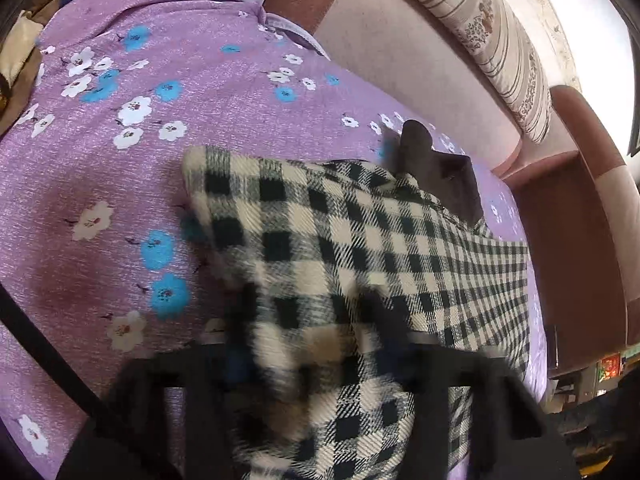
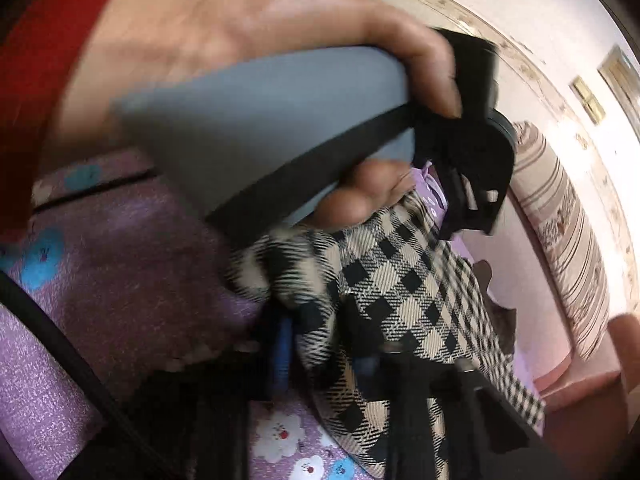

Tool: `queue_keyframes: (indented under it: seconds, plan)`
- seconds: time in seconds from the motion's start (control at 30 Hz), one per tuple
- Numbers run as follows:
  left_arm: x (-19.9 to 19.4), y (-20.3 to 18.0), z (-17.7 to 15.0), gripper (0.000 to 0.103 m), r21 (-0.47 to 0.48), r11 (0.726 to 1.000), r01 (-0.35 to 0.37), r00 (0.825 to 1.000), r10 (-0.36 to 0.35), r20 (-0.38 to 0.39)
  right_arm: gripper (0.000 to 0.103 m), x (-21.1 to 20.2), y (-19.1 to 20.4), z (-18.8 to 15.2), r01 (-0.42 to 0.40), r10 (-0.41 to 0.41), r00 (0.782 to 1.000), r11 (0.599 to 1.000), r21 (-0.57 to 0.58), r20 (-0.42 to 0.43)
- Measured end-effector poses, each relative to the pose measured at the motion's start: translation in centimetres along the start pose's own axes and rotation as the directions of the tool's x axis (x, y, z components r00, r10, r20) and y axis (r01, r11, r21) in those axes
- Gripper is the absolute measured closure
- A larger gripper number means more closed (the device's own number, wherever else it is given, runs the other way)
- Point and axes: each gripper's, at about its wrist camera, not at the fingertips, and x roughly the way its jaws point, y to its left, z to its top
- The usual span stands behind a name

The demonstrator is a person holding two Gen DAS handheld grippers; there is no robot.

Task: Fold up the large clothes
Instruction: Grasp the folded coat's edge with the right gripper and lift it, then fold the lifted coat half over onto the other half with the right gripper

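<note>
Left wrist: left gripper (image 1: 308, 320) clamps checked garment (image 1: 360, 232) on floral sheet (image 1: 120, 160) (blurred); right gripper (image 2: 332, 328) likewise.

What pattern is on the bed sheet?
The bed sheet is purple with white and blue flowers, clearest in the left wrist view.

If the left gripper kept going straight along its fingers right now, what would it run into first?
The left gripper already has the black-and-cream checked woven garment bunched between its jaws, so it meets that cloth at once. Beyond it lies the purple floral bedsheet, then probably the pink padded headboard; depth is hard to judge.
</note>
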Motion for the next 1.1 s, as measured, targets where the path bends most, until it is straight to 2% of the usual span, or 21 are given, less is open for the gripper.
queue_keyframes:
  seconds: [0.03, 0.13, 0.33, 0.43, 0.6, 0.7, 0.77, 0.83, 0.9, 0.97, 1.03, 1.1]
  plan:
    - [-0.3, 0.3, 0.0, 0.087, -0.021, 0.999, 0.030, 1.000, -0.030, -0.002, 0.089, 0.0, 0.0, 0.0, 0.005, -0.005, 1.000, 1.000, 0.004, 0.004]
    - [-1.3, -0.2, 0.1, 0.090, -0.036, 0.999, 0.021, 0.999, -0.021, 0.025, 0.094, -0.5, -1.5, -0.2, -0.015, 0.014, 1.000, 0.997, 0.078, 0.022]
    - [-3.1, -5.1, -0.4, 0.091, 0.036, 0.993, -0.110, 0.992, 0.107, 0.072, 0.095, -3.7, -5.7, -1.9, -0.011, -0.012, 0.996, 0.967, 0.254, 0.091]
    - [-3.4, -8.6, -0.5, 0.091, 0.070, 0.990, -0.126, 0.989, 0.119, 0.089, 0.095, -5.0, -8.4, -3.6, -0.001, -0.035, 0.994, 0.944, 0.331, 0.104]
    - [-1.5, -18.0, -0.2, 0.091, 0.188, 0.974, -0.124, 0.990, 0.110, 0.086, 0.096, -7.0, -14.1, -8.6, 0.045, -0.090, 0.993, 0.882, 0.469, 0.075]
    - [1.7, -25.1, -0.3, 0.091, 0.289, 0.953, -0.092, 0.995, 0.081, 0.050, 0.096, -8.3, -18.1, -12.3, 0.082, -0.116, 0.993, 0.832, 0.549, 0.027]
    - [4.2, -29.2, -0.8, 0.089, 0.362, 0.928, -0.088, 0.996, 0.087, 0.019, 0.096, -9.4, -20.1, -15.1, 0.110, -0.124, 0.992, 0.802, 0.587, -0.017]
    - [6.2, -31.9, -1.6, 0.081, 0.412, 0.906, -0.091, 0.995, 0.100, 0.000, 0.096, -9.3, -21.9, -17.7, 0.116, -0.091, 0.993, 0.779, 0.616, -0.072]
    - [7.7, -33.9, -2.5, 0.074, 0.437, 0.893, -0.106, 0.993, 0.119, -0.002, 0.092, -8.2, -23.1, -20.5, 0.080, 0.002, 0.992, 0.753, 0.653, -0.124]
    - [7.5, -34.2, -2.9, 0.072, 0.419, 0.902, -0.102, 0.994, 0.108, 0.008, 0.080, -7.5, -23.8, -23.0, 0.046, 0.091, 0.983, 0.719, 0.694, -0.160]
    - [6.0, -33.7, -3.3, 0.068, 0.400, 0.913, -0.077, 0.997, 0.077, 0.015, 0.075, -8.0, -24.6, -25.0, 0.018, 0.134, 0.980, 0.685, 0.728, -0.150]
    - [4.2, -33.2, -3.7, 0.061, 0.392, 0.915, -0.099, 0.995, 0.081, 0.061, 0.069, -9.3, -25.7, -26.5, 0.006, 0.139, 0.982, 0.646, 0.763, -0.126]
